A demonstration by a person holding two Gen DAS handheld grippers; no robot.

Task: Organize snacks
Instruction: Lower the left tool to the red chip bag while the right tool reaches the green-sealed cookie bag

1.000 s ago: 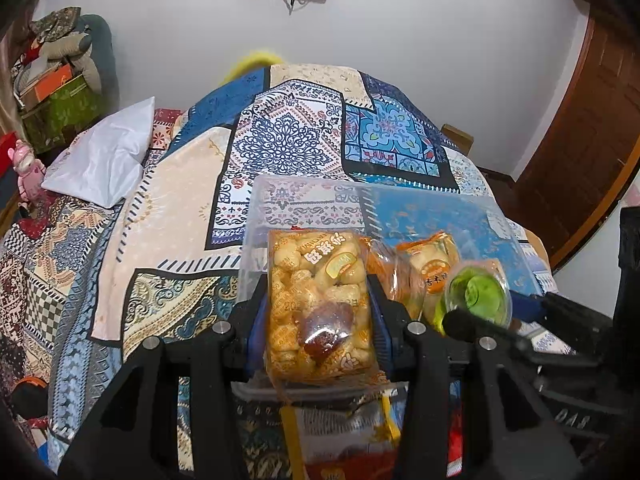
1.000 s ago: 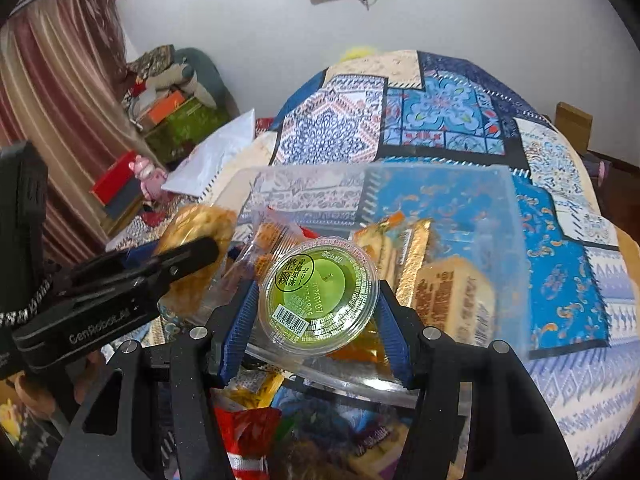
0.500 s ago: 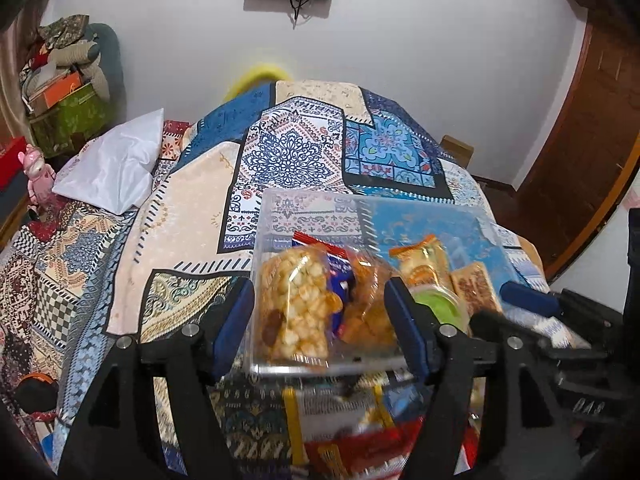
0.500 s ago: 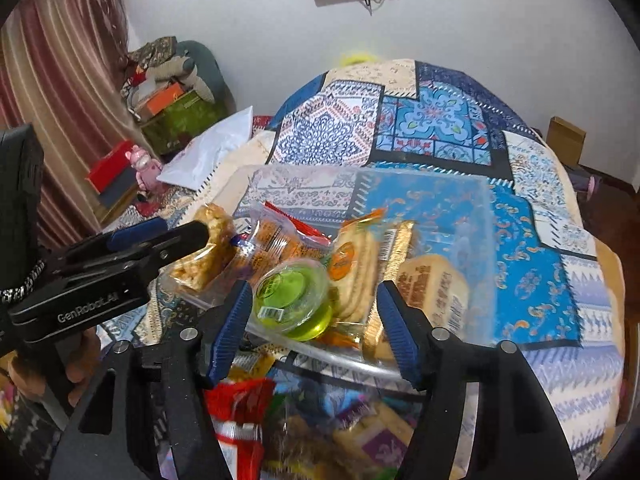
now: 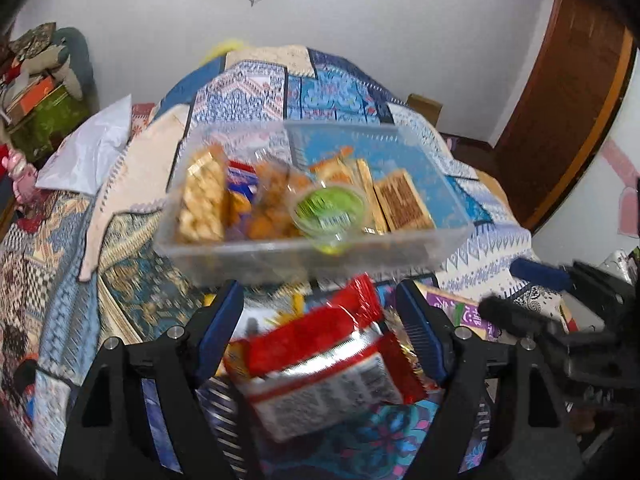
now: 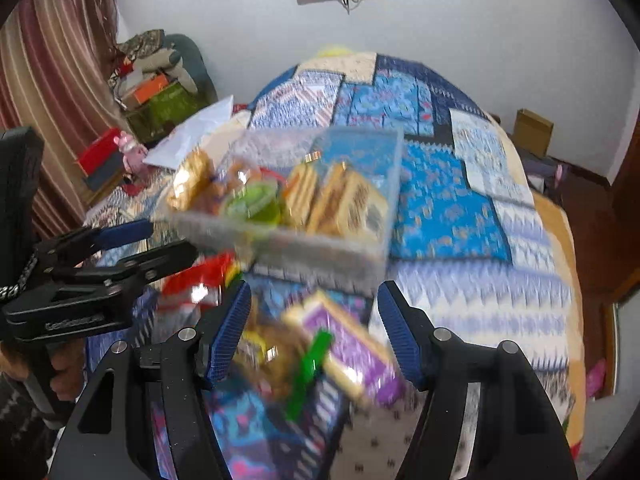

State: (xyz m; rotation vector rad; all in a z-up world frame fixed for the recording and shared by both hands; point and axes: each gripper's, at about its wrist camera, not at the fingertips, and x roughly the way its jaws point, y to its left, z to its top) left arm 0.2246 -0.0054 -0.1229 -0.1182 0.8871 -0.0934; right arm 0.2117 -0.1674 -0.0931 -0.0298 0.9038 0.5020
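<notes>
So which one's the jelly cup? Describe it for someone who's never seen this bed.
On the patchwork quilt sits a clear plastic bin of snacks. The jelly cup is against the bin's near wall, about mid-width, between an orange snack bag and flat tan biscuit packs. It is the only round, bright green thing there; everything beside it is orange, tan or gold.

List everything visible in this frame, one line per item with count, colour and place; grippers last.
Clear bin: one, transparent, on the bed.
Jelly cup: one, green, inside the bin, front.
Snack packs: several, orange-tan, in the bin.
Red packet: one, red and silver, below the bin.
Purple packet: one, purple, below the bin.
Quilt: one, blue patchwork, over the bed.
Pillow: one, white, left on the bed.
Door: one, brown, right.
Left gripper: open, empty.
Right gripper: open, empty.
</notes>
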